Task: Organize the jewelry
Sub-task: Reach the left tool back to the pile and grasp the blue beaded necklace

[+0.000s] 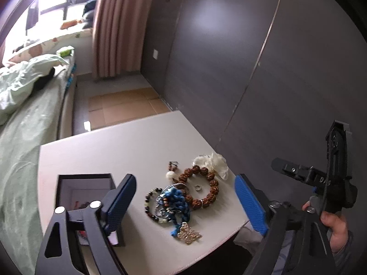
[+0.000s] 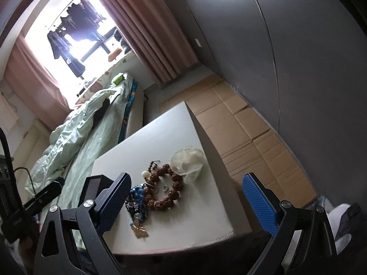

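A heap of jewelry lies on the white table (image 1: 114, 146): a brown bead bracelet (image 1: 207, 184), a small silver ring (image 1: 197, 188) inside it, a dark bead bracelet (image 1: 152, 208), a blue cord piece (image 1: 177, 200) with a gold butterfly pendant (image 1: 189, 235), a white bead (image 1: 170, 175) and a white flower piece (image 1: 216, 162). An open black box (image 1: 86, 190) stands at the left. My left gripper (image 1: 185, 204) is open above the heap, empty. My right gripper (image 2: 188, 204) is open and empty, above the brown bracelet (image 2: 166, 194) and butterfly (image 2: 140, 229).
A bed with green bedding (image 1: 20, 105) runs along the table's left side. Dark wardrobe doors (image 1: 263, 68) stand to the right. Flattened cardboard (image 2: 247, 133) covers the floor beside the table. The right gripper's body (image 1: 332, 178) shows at the left wrist view's right edge.
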